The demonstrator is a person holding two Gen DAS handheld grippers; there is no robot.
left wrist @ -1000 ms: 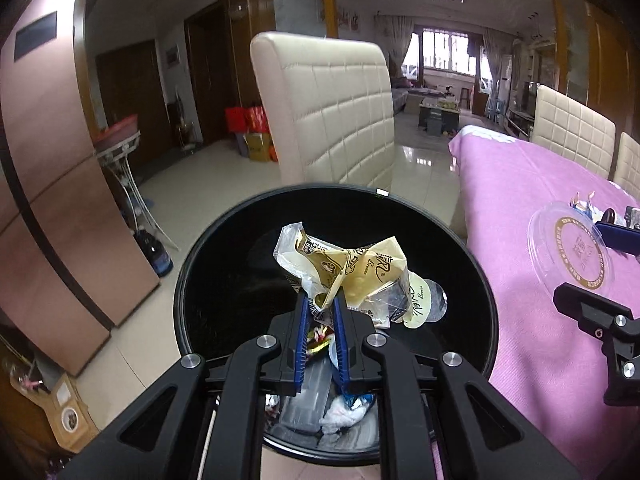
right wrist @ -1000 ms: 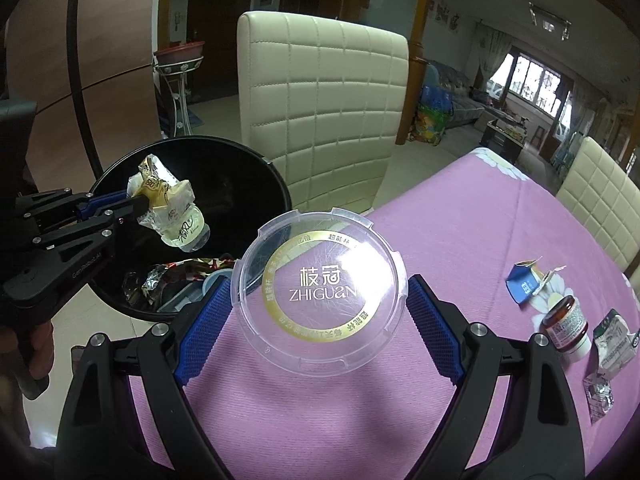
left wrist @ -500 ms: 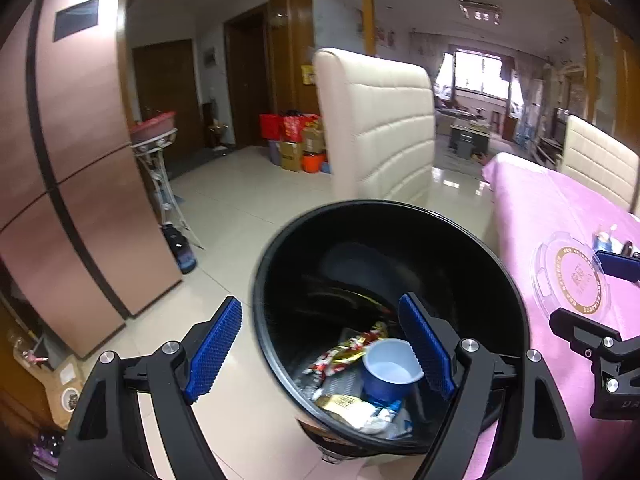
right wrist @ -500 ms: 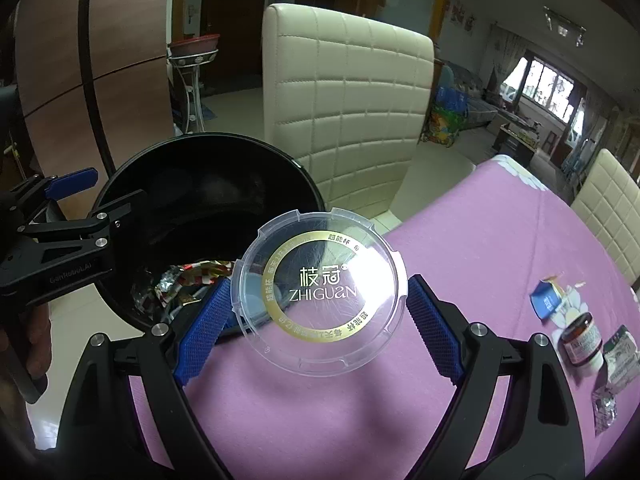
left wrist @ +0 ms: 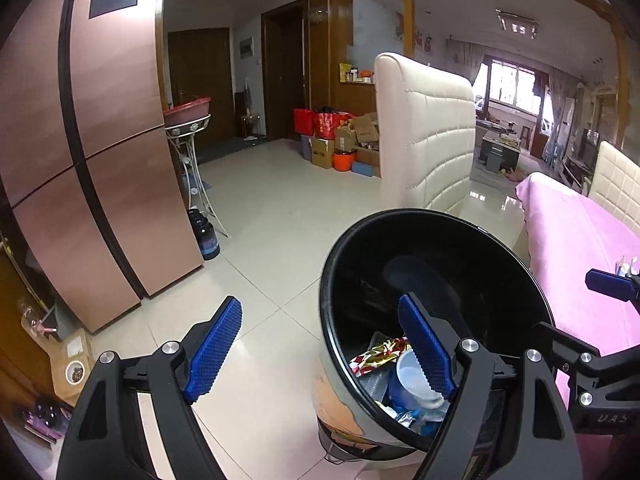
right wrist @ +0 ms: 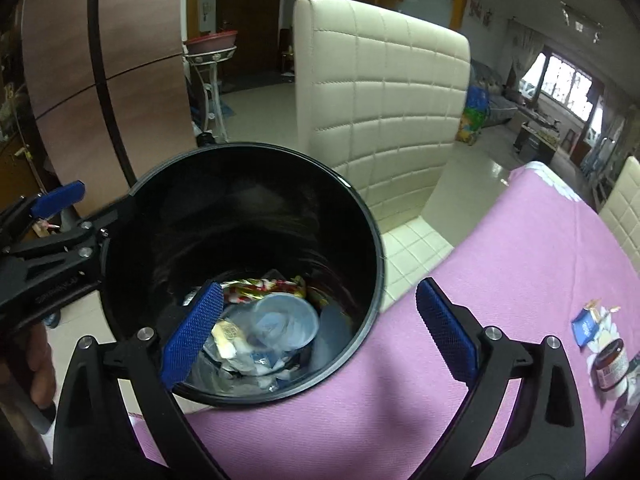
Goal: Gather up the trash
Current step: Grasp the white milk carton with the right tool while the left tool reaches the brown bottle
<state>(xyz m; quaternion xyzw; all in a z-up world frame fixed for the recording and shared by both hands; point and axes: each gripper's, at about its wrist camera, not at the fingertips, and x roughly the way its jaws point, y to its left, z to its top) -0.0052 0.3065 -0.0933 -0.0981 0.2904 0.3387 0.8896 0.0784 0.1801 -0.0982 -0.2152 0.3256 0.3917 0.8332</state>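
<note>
A black round trash bin [left wrist: 332, 280] [right wrist: 372, 248] stands on the floor beside the pink-clothed table [right wrist: 520, 264]. It holds wrappers, a blue cup [right wrist: 286, 322] and a clear lid [right wrist: 336, 324]. My left gripper [left wrist: 320, 348] is open and empty over the bin's left rim. My right gripper [right wrist: 320, 326] is open and empty above the bin's near edge. More trash lies on the table at the right: a blue packet [right wrist: 586, 326], a small brown jar [right wrist: 610, 364] and wrappers.
A cream padded chair [right wrist: 380, 92] stands just behind the bin. A copper fridge [left wrist: 80, 140] is at the left, with a stand holding a red basin [left wrist: 188, 112]. Boxes and red bags [left wrist: 340, 136] sit by the far wall.
My left gripper opened and dropped the gold wrapper into the bin, then drew left. My right gripper moved over the bin and the clear lid left it and lies inside.
</note>
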